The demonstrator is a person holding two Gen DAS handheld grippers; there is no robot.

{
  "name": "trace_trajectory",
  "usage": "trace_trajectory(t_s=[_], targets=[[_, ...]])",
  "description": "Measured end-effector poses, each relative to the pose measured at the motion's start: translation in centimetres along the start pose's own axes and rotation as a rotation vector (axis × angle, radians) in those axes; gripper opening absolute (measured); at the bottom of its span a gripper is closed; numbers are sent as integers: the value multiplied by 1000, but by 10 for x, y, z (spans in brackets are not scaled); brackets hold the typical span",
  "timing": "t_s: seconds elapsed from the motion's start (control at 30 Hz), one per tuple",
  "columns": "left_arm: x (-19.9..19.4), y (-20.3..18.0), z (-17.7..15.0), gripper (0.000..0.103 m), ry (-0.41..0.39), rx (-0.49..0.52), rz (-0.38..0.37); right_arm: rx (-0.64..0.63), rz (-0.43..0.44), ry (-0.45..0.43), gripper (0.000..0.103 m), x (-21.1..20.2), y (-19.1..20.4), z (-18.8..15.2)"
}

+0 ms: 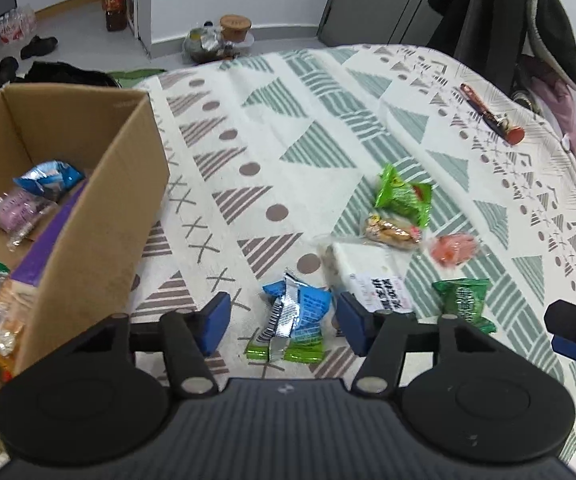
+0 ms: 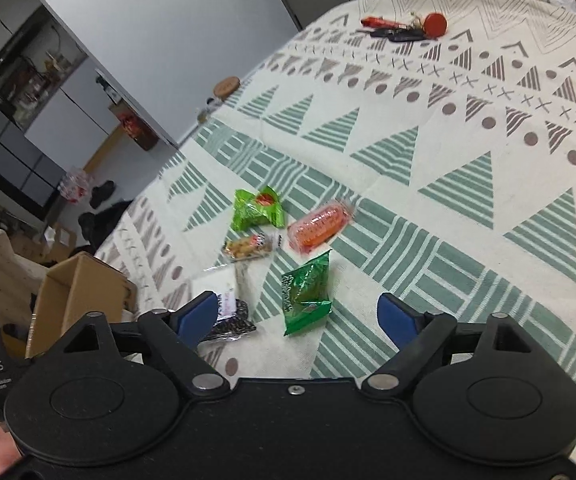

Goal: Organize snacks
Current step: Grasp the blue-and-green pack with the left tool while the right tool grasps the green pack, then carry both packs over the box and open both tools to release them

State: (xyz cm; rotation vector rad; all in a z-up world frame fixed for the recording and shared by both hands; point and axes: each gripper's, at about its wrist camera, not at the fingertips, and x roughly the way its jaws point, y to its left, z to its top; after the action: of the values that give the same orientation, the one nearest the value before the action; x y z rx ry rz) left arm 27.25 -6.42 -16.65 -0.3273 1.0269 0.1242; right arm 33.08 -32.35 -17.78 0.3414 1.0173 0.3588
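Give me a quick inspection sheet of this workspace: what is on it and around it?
Surface: patterned cloth over a table.
Job's things: loose snack packets; blue packet between the left gripper's jaws, green packet ahead of the right gripper; box partly filled.
Clutter: keys at the far edge.
Grippers: both open, nothing gripped.
Cables: nothing seen.
Surroundings: shoes on the floor, coat on a chair.

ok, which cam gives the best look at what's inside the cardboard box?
Left wrist. It looks down into the open cardboard box, showing packets on its floor, among them a blue packet and a purple one. Right wrist shows only the box's outside and rim, at far left, nothing of its contents.
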Motion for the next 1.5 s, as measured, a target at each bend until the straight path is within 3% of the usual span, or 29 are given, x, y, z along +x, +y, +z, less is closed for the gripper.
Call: trace_trajectory(t_s=[0.4,0.47,0.57,0.67,0.73,0.8,1.5], targets=[[29,4,-3,56,52,-15,-13,-15,-43,60,79,41,4,4],[30,3,-2,53,53,-14,-18,-20,-51,64,78,46,6,3],[32,2,0,38,59,-11,-39,-24,-71,65,73,55,8,2],[32,3,1,31,63,-24,-59,-50,-99,66,63,59,10,1],[32,4,2,29,64,-30,-68,-66,-108,72,34,59,10,-1],[29,5,2,26,63,-33,-73,-54,-83,80,29,56,10,-2],[-56,10,-1,25,-73,-16,-34,-141,51,-78,28,-9,56,-3]])
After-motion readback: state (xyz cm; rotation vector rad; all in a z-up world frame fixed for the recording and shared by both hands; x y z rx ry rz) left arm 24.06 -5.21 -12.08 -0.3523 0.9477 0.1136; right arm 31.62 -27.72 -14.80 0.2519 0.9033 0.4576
